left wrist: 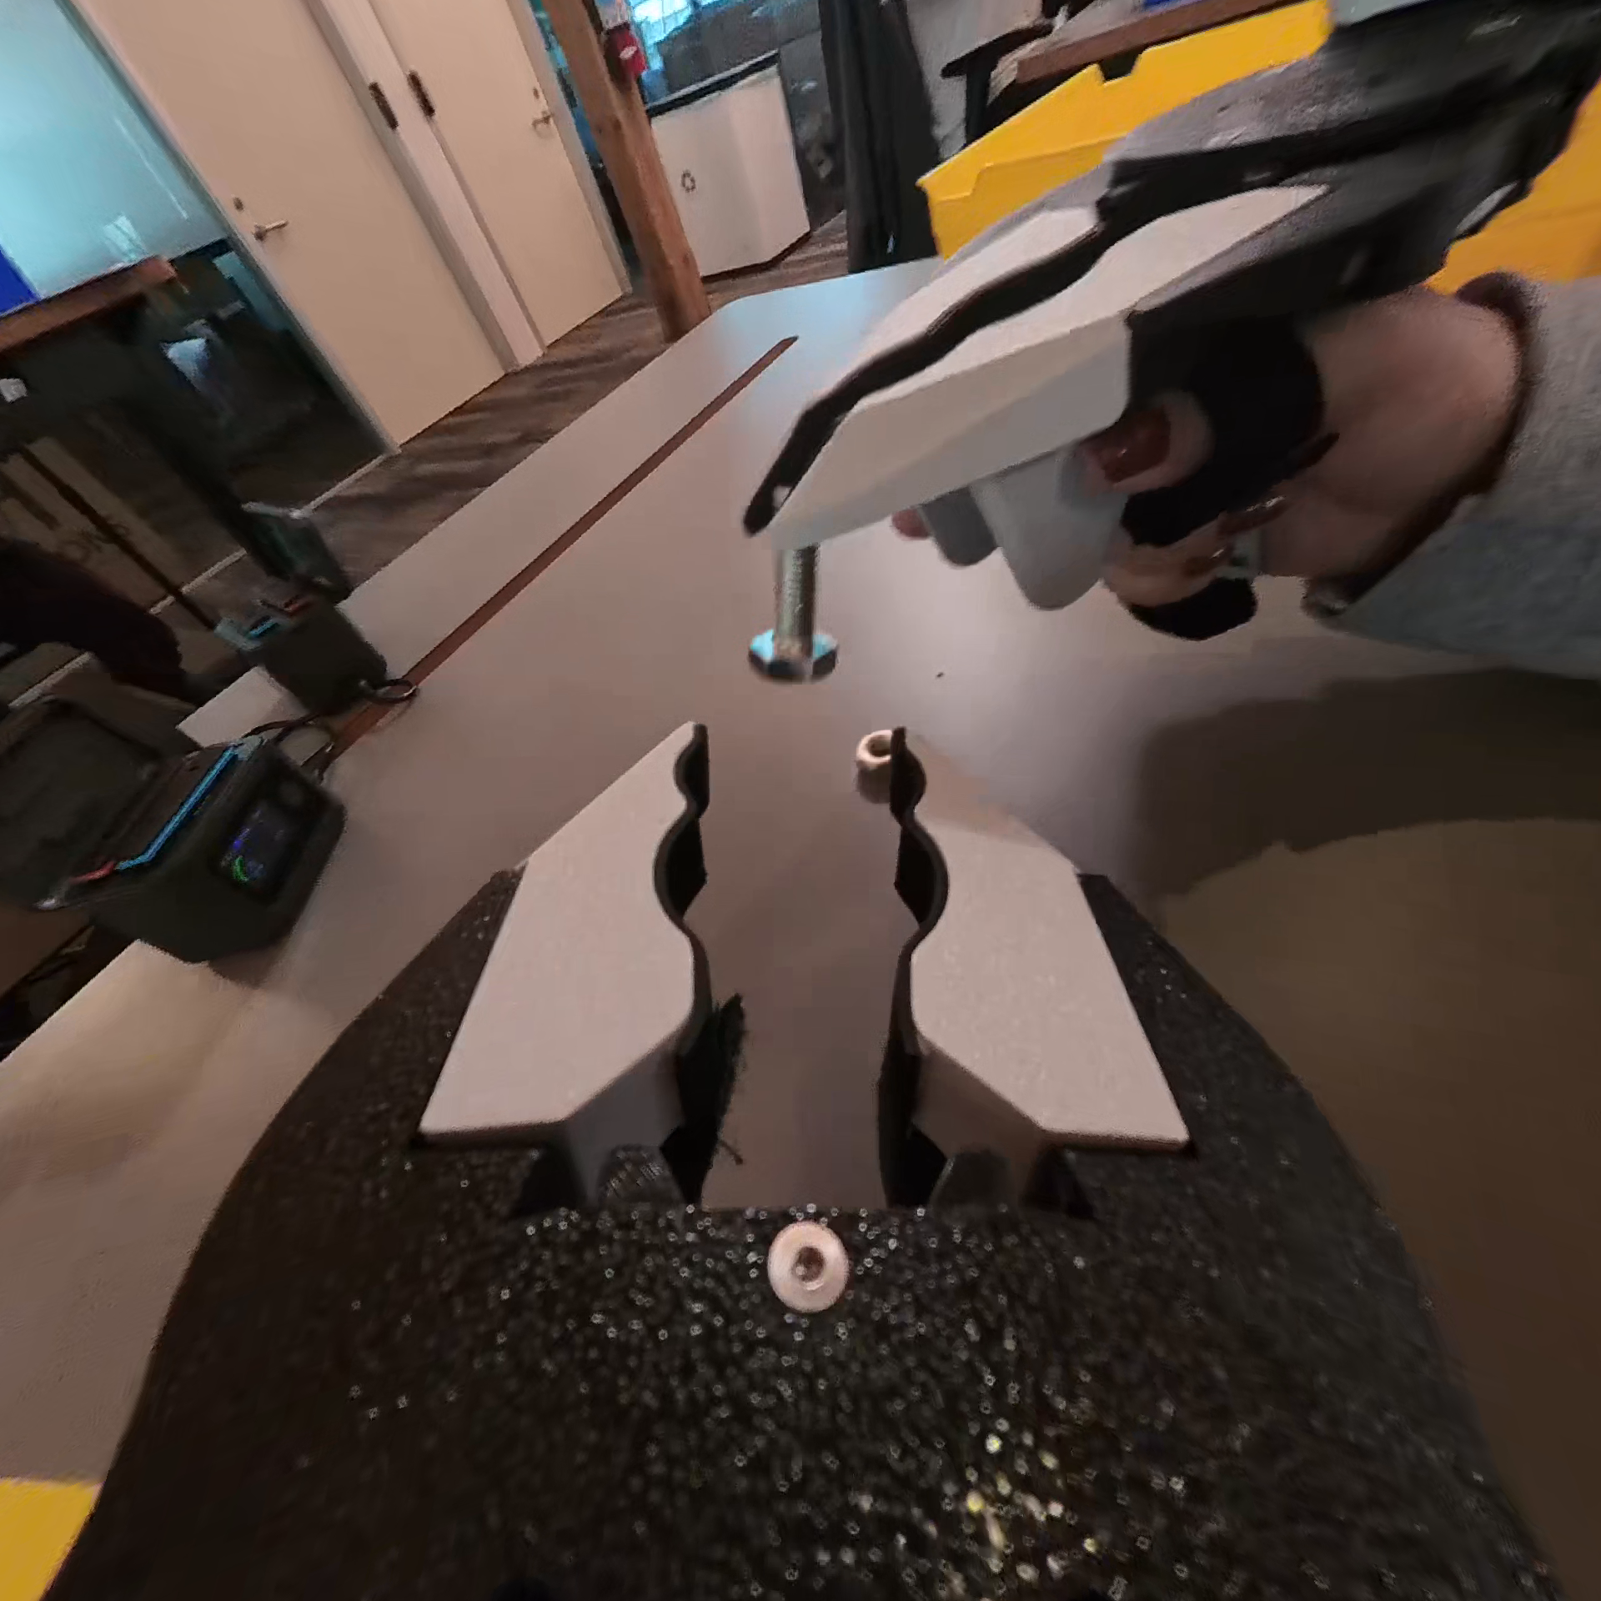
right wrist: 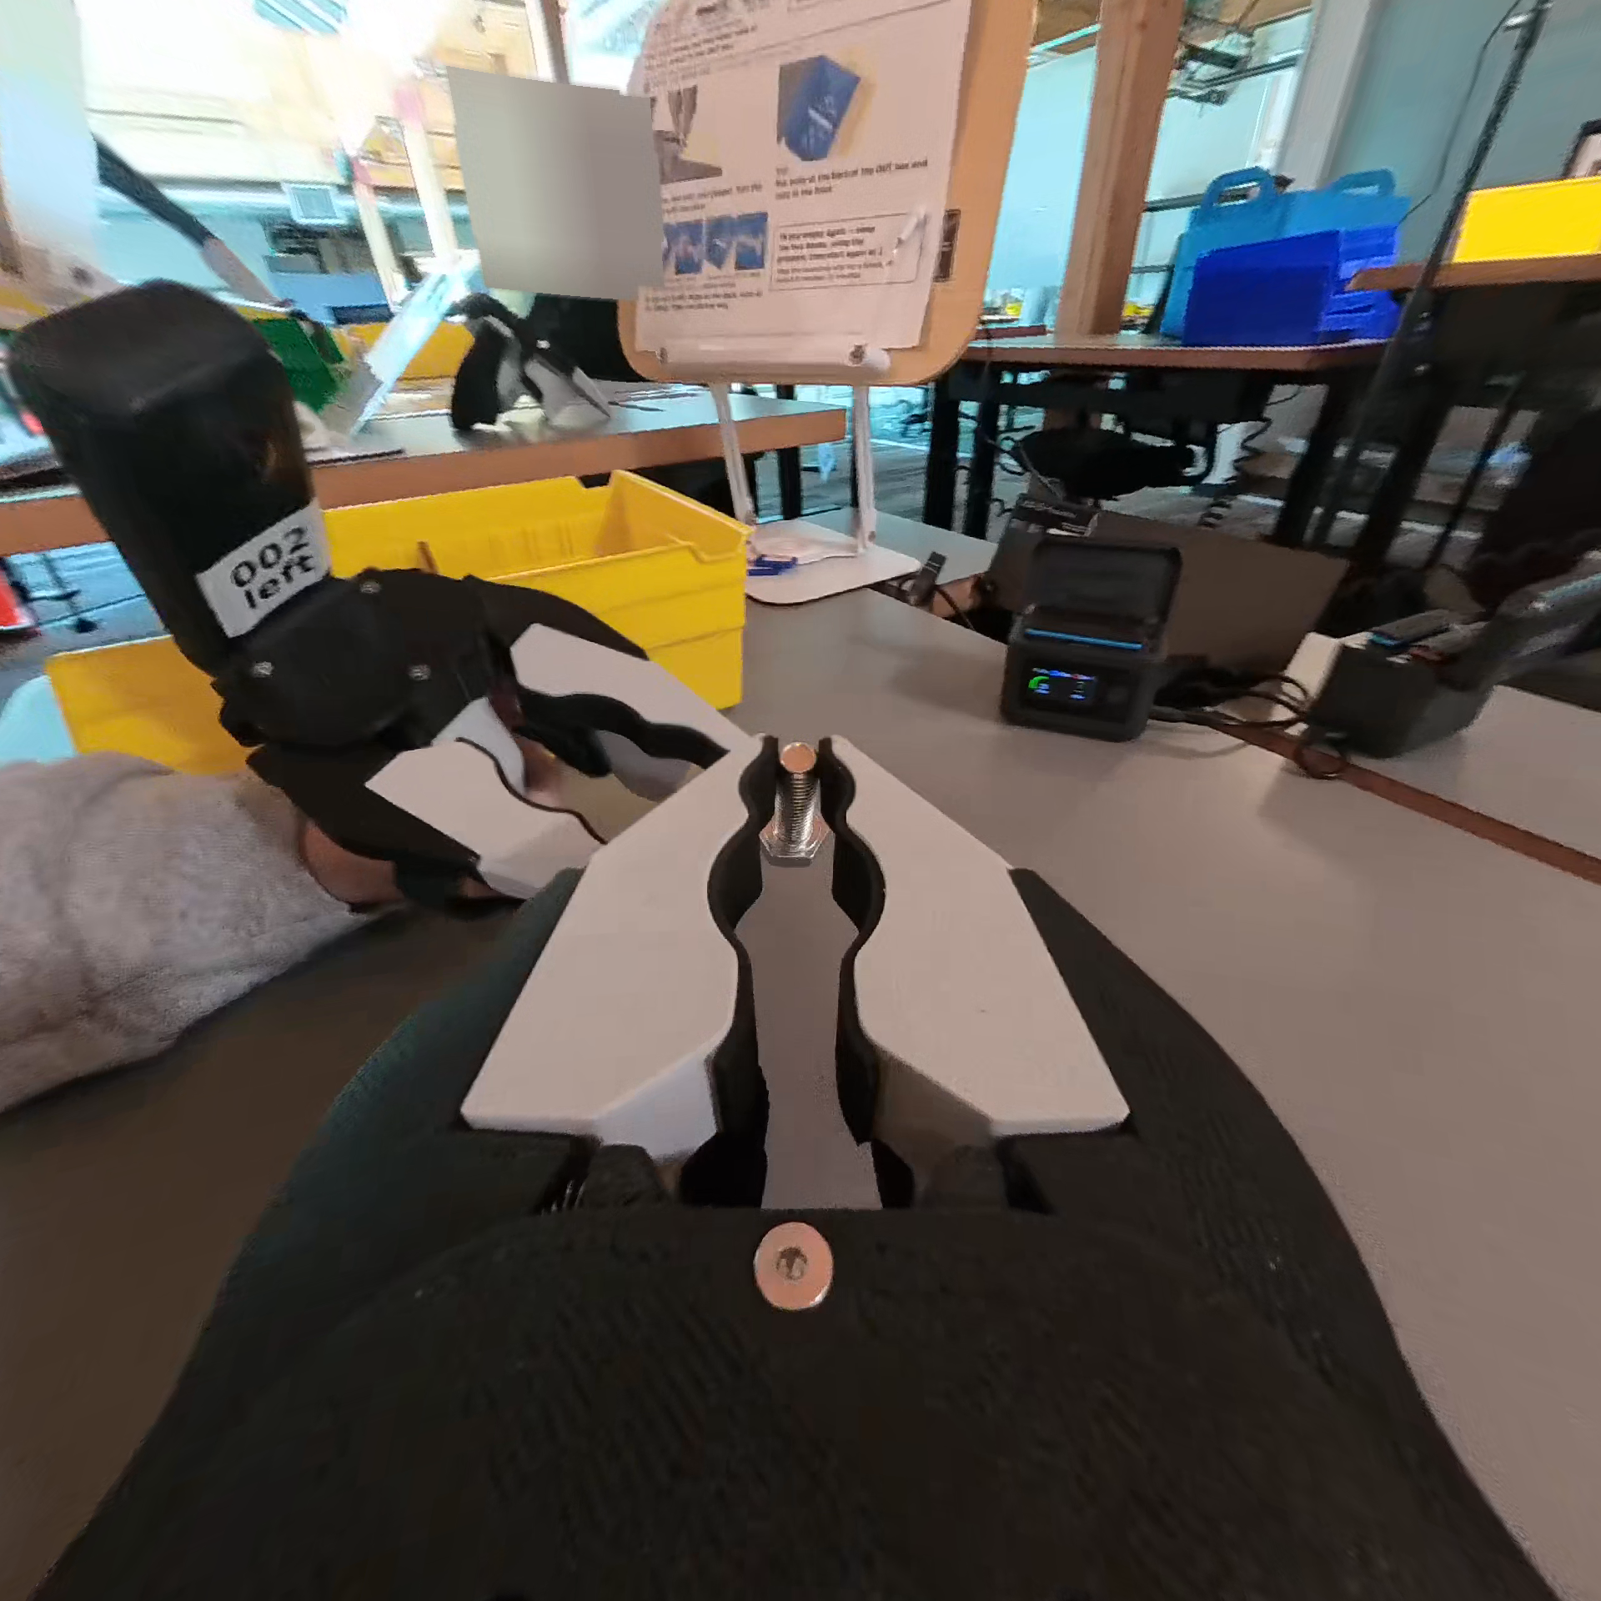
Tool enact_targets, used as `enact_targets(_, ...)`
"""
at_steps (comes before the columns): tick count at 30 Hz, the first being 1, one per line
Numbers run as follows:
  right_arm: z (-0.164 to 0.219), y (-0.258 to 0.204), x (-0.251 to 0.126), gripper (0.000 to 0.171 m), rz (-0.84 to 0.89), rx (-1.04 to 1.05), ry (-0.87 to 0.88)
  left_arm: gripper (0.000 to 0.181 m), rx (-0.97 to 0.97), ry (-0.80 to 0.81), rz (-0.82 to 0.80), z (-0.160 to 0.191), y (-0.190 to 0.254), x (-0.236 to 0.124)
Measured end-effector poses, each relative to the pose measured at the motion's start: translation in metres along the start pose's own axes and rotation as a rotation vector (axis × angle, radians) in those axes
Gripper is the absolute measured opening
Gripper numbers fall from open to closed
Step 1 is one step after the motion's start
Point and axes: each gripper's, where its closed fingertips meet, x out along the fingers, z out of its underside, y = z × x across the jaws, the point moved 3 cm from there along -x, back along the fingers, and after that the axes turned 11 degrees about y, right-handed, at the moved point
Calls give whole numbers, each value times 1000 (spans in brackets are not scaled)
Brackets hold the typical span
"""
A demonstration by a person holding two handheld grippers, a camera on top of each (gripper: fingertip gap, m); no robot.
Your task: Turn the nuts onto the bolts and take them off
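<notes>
In the left wrist view my left gripper is open and empty, low over the grey table. A small pale nut sits just inside its right fingertip; I cannot tell whether they touch. My right gripper comes in from the upper right, shut on a silver bolt that hangs head down just beyond my left fingertips. In the right wrist view the right gripper clamps the bolt by its threaded end, with the hex head toward the camera. The open left gripper is close on the left.
Yellow bins stand at the table's far side and also show in the left wrist view. Black devices with small screens and cables sit along a dark seam in the table. A white stand with a paper sheet is behind. Some 5 centimetres of space lies between my two pairs of fingers.
</notes>
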Motion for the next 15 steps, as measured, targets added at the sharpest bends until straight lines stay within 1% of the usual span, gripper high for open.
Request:
enact_targets(1, 1, -5, 2, 8, -37, 1, -2, 39, 2, 16, 27, -2, 5, 1)
enact_targets(3, 4, -17, 4, 8, -109, -6, -16, 39, -4, 45, 88, -5, 14, 2)
enact_targets(6, 8, -27, 4, 8, -185, -17, -40, 34, -38, 62, 136, -7, 18, 1)
enact_targets(8, 8, -29, 2, 8, -211, -21, -49, 30, -62, 75, 163, -8, 19, 0)
enact_targets(15, 3, -26, -4, 8, -232, 19, -27, 23, -96, 97, 182, -10, 20, -2)
